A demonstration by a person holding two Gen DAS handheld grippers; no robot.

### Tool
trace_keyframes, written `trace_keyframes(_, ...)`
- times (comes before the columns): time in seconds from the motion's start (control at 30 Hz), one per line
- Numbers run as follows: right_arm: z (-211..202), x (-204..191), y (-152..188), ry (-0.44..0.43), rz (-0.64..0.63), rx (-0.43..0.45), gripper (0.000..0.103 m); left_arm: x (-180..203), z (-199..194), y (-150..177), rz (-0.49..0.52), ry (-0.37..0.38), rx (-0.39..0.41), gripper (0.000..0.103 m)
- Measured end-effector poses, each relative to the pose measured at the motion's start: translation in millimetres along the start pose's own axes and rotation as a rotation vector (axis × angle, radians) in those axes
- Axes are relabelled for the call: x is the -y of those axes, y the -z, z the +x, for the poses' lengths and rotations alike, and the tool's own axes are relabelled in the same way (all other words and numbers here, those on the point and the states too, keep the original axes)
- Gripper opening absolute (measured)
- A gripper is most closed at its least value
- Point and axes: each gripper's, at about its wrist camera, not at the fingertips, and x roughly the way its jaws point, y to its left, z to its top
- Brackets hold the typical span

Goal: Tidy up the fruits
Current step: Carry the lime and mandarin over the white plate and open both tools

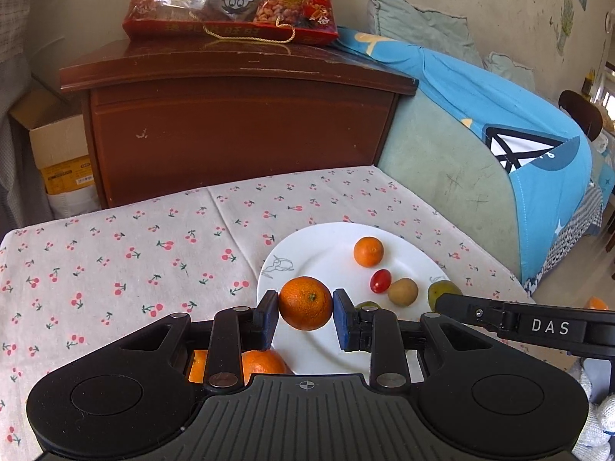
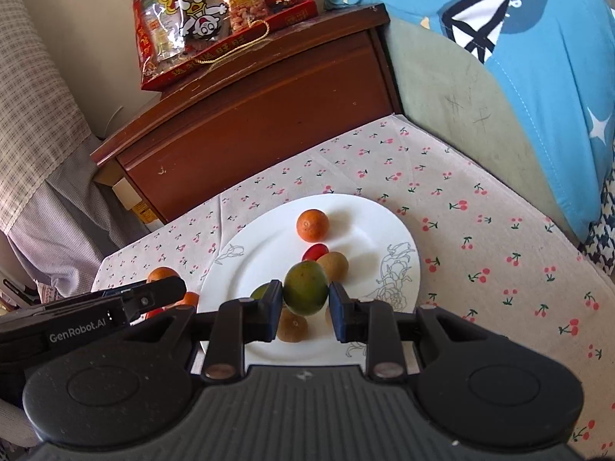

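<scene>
Left gripper [image 1: 306, 309] clamps an orange [image 1: 305, 302] over the plate [image 1: 326, 238] rim, right gripper [image 2: 305, 299] pinches a green fruit [image 2: 305, 288] above the pile, probably both lifted clear so they drop onto bare plate.

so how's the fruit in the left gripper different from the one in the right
The left gripper holds an orange, bright orange throughout; the right gripper holds a green citrus blushed with orange. The orange looks rounder, the green citrus slightly taller. Both are pinched between fingers above the white plate.

Both wrist cams close, shared plate [image 1: 330, 247]
</scene>
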Motion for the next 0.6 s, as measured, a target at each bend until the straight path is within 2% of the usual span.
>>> trace_keyframes(0.1, 8.3, 2.1, -2.3, -0.008, 0.022, 0.003, 0.027, -4.2, 13.1, 0.8, -0.047, 0.006, -0.018, 0.028)
trace_keyframes(0.5, 34.6, 3.6, -4.3, -0.020, 0.046, -0.021, 0.027, -8.3, 41.5, -1.1, -0.098, 0.006, -0.056, 0.028)
trace_keyframes(0.6, 38.0, 6.7, -5.8, -0.021, 0.069, -0.019, 0.029, -8.9, 42.5, -3.6, -0.123, 0.012, -0.052, 0.035)
